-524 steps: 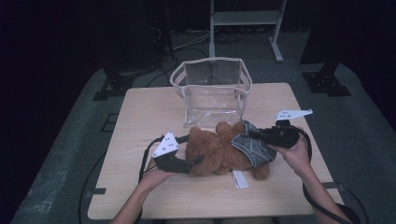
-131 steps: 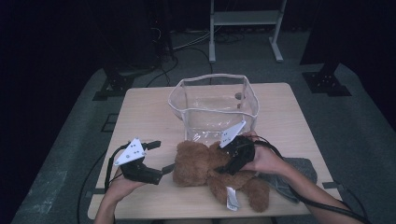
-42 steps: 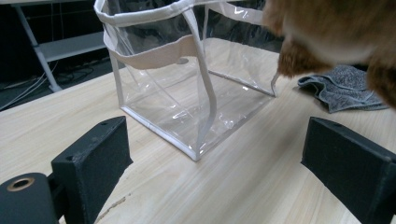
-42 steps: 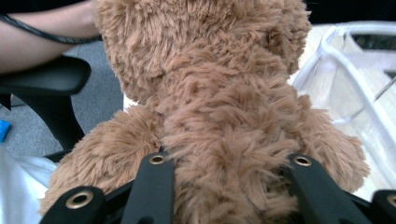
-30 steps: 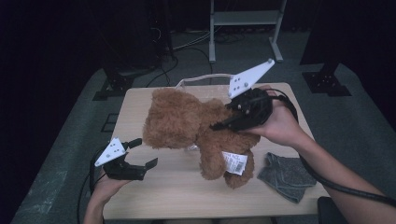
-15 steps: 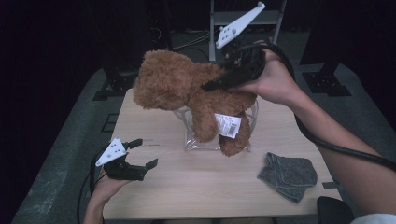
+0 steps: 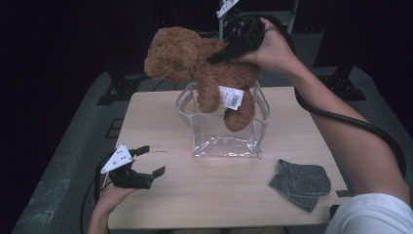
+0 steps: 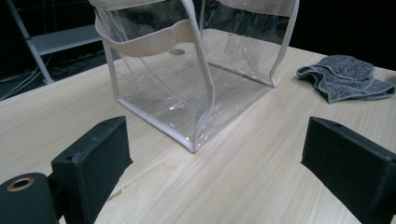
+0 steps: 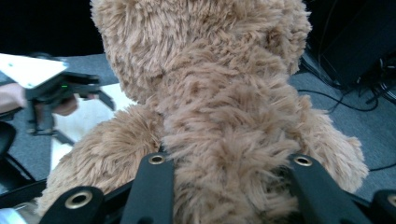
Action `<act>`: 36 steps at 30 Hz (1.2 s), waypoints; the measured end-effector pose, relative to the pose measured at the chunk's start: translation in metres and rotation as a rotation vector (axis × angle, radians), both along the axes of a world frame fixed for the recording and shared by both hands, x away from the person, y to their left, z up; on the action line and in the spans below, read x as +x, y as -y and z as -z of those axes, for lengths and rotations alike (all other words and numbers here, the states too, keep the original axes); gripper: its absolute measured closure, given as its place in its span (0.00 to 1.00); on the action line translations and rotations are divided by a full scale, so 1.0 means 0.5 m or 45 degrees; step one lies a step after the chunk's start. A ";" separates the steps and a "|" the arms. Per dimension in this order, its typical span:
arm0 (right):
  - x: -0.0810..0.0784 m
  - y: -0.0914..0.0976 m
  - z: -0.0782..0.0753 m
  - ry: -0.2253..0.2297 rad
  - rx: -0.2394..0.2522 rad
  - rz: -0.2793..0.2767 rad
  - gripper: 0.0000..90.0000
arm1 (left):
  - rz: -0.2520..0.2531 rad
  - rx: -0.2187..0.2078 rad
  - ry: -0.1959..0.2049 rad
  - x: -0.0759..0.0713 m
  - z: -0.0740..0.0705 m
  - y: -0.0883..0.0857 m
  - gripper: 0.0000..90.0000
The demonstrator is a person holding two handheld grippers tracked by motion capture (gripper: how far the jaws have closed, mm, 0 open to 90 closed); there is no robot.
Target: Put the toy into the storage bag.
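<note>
A brown teddy bear (image 7: 195, 63) with a white tag hangs in the air over the clear plastic bag (image 7: 224, 131), its legs dangling into the bag's open top. My right gripper (image 7: 219, 57) is shut on the bear's body; in the right gripper view both jaws press into the fur of the bear (image 9: 224, 116). My left gripper (image 7: 148, 161) rests low at the table's front left, jaws open with nothing between them. It points at the clear bag (image 8: 187, 84).
A folded grey cloth (image 7: 299, 183) lies on the wooden table (image 7: 160, 117) at the front right, also seen as the grey cloth (image 8: 345, 77) beyond the bag. A metal rack stands behind the table. The floor around is dark.
My right gripper has lifted the bear higher and carried it farther back, over the bag. The left gripper has stayed in place.
</note>
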State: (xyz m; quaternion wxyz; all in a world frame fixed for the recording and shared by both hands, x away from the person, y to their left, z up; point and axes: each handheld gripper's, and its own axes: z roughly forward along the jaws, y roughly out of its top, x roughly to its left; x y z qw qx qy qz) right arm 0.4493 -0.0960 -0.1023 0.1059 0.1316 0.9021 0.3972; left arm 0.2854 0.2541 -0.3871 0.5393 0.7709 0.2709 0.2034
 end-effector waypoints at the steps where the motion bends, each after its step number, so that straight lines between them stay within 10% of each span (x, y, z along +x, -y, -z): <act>1: 0.013 0.001 0.003 0.000 -0.002 0.005 0.74 | 0.002 -0.001 0.003 0.000 0.000 0.000 0.07; 18: 0.137 0.001 0.047 0.015 -0.005 0.104 0.73 | 0.018 -0.008 -0.010 -0.001 0.004 -0.002 0.07; 36: 0.066 -0.026 0.098 0.016 -0.028 0.025 0.73 | 0.033 -0.005 -0.014 -0.005 0.005 0.005 0.07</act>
